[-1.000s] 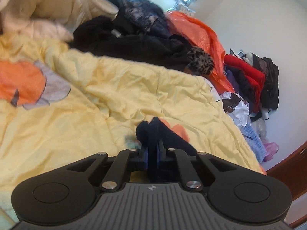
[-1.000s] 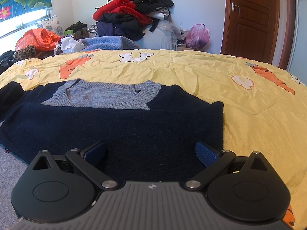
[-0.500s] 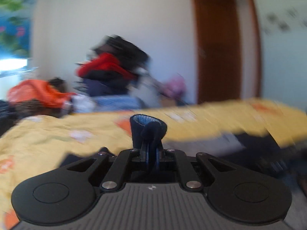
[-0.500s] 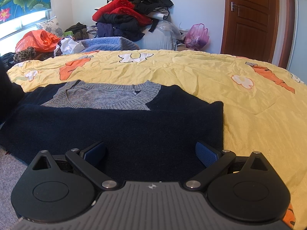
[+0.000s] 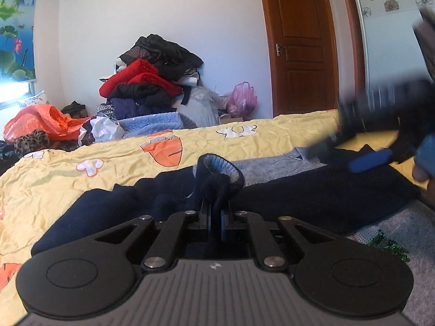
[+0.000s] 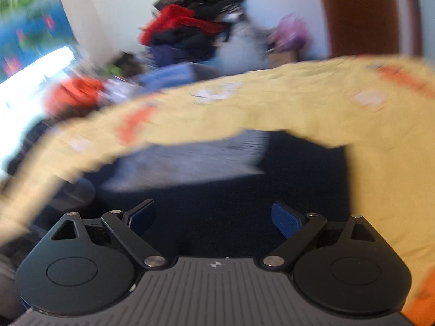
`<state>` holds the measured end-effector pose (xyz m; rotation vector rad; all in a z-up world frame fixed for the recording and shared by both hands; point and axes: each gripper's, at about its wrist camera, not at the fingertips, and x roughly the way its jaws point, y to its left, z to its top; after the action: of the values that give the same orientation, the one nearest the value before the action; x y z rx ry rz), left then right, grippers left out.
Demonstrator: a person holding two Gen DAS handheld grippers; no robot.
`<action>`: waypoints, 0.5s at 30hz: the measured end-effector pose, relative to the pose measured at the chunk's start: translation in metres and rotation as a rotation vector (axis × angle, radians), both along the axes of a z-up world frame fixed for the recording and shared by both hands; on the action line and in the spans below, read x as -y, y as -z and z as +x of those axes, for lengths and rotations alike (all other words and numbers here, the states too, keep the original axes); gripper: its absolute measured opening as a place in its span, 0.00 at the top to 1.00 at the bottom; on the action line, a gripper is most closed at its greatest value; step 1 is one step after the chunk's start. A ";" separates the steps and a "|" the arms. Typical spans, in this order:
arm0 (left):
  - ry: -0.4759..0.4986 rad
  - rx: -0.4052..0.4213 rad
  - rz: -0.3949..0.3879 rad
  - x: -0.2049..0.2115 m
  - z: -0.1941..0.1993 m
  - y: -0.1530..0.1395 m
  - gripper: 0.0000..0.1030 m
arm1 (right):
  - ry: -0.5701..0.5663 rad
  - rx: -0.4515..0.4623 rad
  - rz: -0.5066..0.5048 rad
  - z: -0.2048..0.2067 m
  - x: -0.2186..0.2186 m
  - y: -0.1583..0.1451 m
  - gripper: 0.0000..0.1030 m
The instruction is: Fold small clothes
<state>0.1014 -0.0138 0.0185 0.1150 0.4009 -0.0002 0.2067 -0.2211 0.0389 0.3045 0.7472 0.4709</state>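
The dark navy sweater lies spread on the yellow bedspread, its grey collar facing the far side of the bed. One sleeve, ending in a cuff with a grey-blue lining, is bunched up and lifted off the body of the sweater. Your left gripper has its jaws closed tight on that sleeve, just below the cuff. Your right gripper hangs over the near part of the sweater with its jaws spread wide and nothing between them; its view is smeared with blur. From the left view it shows as a dark blur at the right edge, above the sweater's far shoulder. Beyond the bed, a pile of clothes is heaped against the white wall, with an orange bag to the left, a pink bag and a brown door to the right.
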 end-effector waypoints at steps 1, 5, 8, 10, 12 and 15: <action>0.003 -0.001 -0.004 0.000 0.000 0.000 0.94 | -0.056 -0.041 0.086 0.003 -0.009 -0.008 0.09; 0.013 0.013 0.000 0.000 -0.002 0.000 0.94 | -0.220 -0.163 0.122 0.024 -0.065 -0.021 0.09; 0.019 0.023 -0.012 -0.002 -0.004 0.000 0.94 | -0.245 -0.270 0.070 0.042 -0.099 -0.008 0.17; 0.021 0.021 -0.028 -0.005 -0.003 0.000 0.94 | -0.277 -0.308 0.052 0.047 -0.115 -0.002 0.41; 0.026 0.002 -0.048 -0.008 0.000 0.000 0.94 | -0.298 -0.321 0.038 0.047 -0.124 0.003 0.73; 0.046 0.016 -0.078 -0.013 -0.002 -0.001 0.91 | -0.293 -0.281 0.043 0.041 -0.120 0.001 0.77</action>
<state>0.0997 -0.0009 0.0198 0.0468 0.3813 -0.0598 0.2473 -0.1009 0.0375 0.3059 1.0635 0.7311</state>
